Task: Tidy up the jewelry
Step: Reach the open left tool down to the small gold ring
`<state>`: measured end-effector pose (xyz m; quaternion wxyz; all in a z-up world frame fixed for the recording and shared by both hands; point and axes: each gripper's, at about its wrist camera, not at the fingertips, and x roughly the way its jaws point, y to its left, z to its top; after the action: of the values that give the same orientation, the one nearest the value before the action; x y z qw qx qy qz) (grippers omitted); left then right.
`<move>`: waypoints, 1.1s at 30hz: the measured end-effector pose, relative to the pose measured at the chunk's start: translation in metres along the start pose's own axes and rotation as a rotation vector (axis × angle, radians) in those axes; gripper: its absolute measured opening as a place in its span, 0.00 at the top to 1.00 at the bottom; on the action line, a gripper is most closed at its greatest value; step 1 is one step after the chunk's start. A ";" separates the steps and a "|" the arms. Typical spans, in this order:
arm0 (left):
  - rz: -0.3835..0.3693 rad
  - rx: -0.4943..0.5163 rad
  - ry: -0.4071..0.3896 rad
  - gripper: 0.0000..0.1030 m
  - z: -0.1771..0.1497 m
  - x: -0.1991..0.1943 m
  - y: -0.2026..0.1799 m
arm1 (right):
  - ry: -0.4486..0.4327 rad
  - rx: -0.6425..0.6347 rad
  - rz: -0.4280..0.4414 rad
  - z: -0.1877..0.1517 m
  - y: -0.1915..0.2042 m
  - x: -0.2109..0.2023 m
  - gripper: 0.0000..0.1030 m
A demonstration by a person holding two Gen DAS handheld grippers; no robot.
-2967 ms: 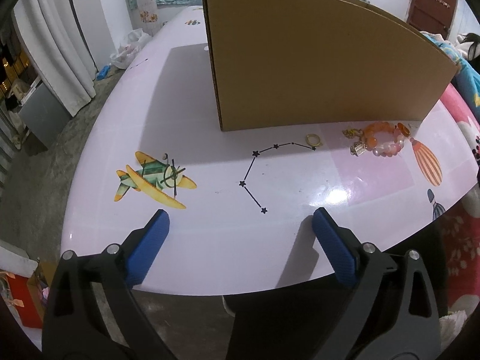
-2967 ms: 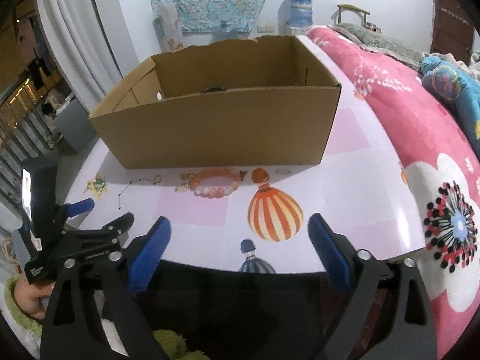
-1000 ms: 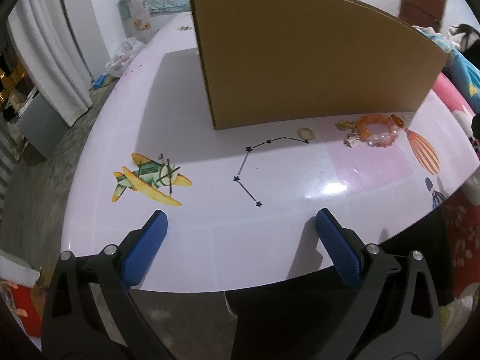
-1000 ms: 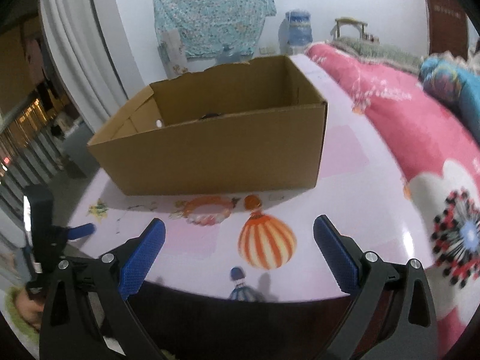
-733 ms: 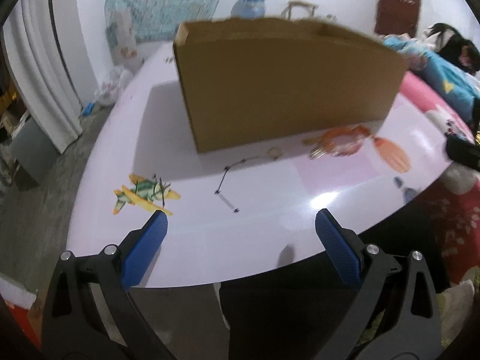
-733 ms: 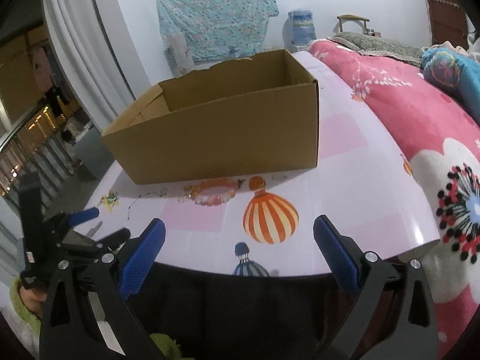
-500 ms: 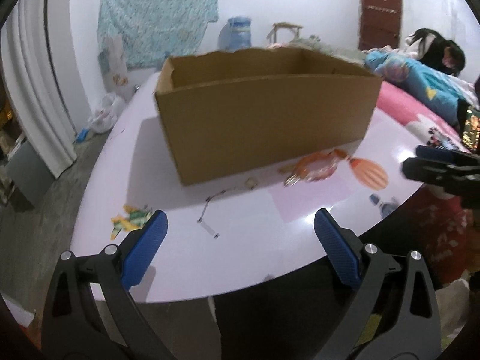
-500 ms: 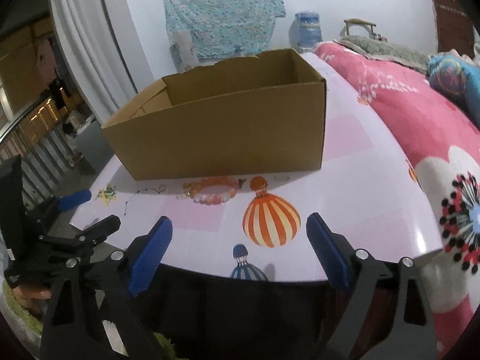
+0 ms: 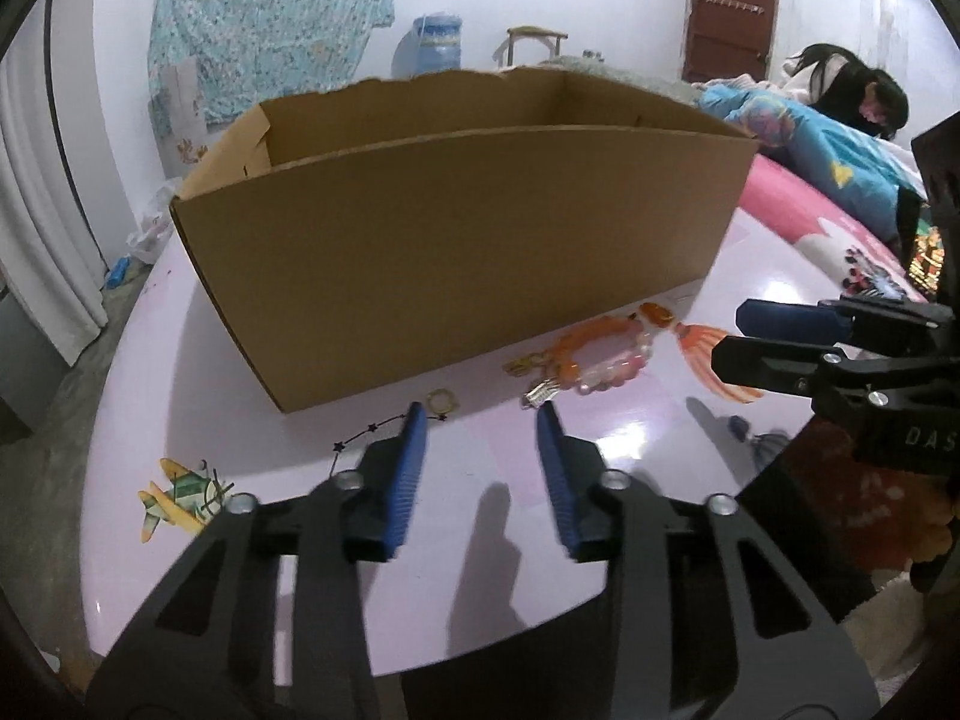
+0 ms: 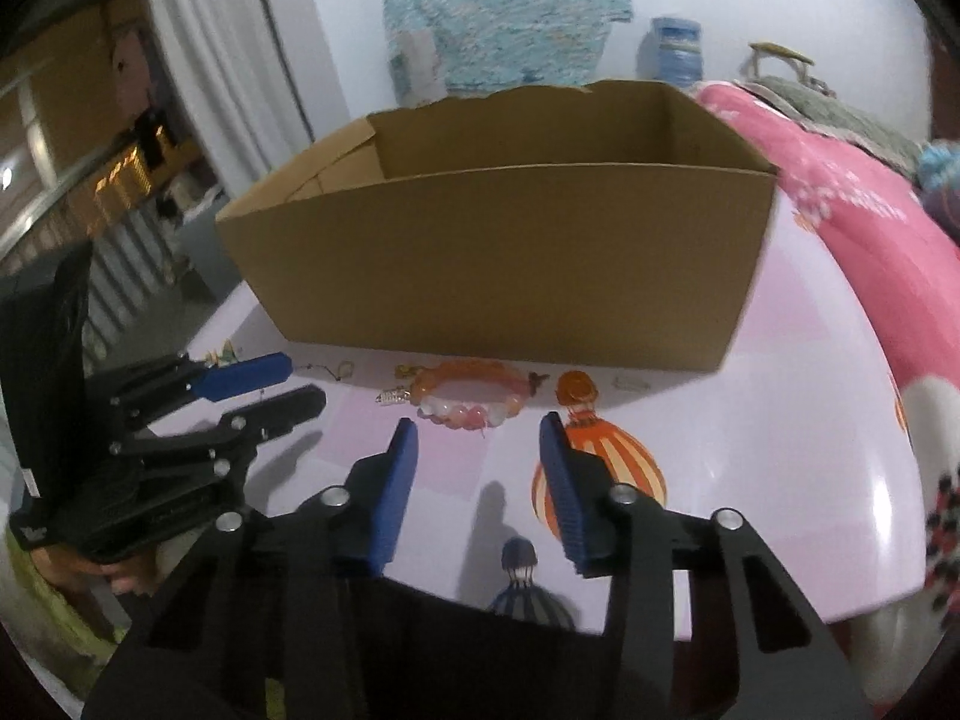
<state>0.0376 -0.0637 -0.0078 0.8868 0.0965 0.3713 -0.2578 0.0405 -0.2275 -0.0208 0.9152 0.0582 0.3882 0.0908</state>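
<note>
An orange and pink bead bracelet [image 9: 600,354] [image 10: 468,396] lies on the pale pink table just in front of an open cardboard box [image 9: 456,240] [image 10: 504,264]. A small gold ring [image 9: 442,401] [image 10: 344,368] lies left of it. An orange round charm [image 10: 575,387] and a small clear piece [image 10: 631,383] lie to the right. My left gripper [image 9: 481,420] is open and empty, hovering just short of the ring. My right gripper [image 10: 477,429] is open and empty, just short of the bracelet.
The table [image 9: 600,468] carries printed pictures: an aeroplane [image 9: 180,498] and a striped balloon [image 10: 606,474]. A pink flowered bedspread [image 10: 870,228] lies to the right. A person [image 9: 840,102] lies on the bed. Curtains [image 10: 210,60] hang at the left.
Both grippers have moved forward over the table toward the jewelry, and both jaws have narrowed from wide open to a smaller gap. The jewelry has not moved.
</note>
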 end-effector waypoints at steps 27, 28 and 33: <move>-0.071 -0.010 0.010 0.79 0.017 0.023 0.023 | 0.114 -0.033 -0.003 0.006 -0.027 0.017 0.66; -0.086 -0.009 0.000 0.79 0.017 0.022 0.021 | 0.112 -0.011 -0.004 0.010 -0.031 0.017 0.66; -0.084 0.054 -0.006 0.78 0.016 0.023 0.001 | 0.100 0.043 -0.052 0.020 -0.044 0.024 0.66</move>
<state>0.0615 -0.0772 -0.0126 0.8734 0.1041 0.3652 -0.3050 0.0764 -0.2660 -0.0321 0.8954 0.0630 0.4365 0.0617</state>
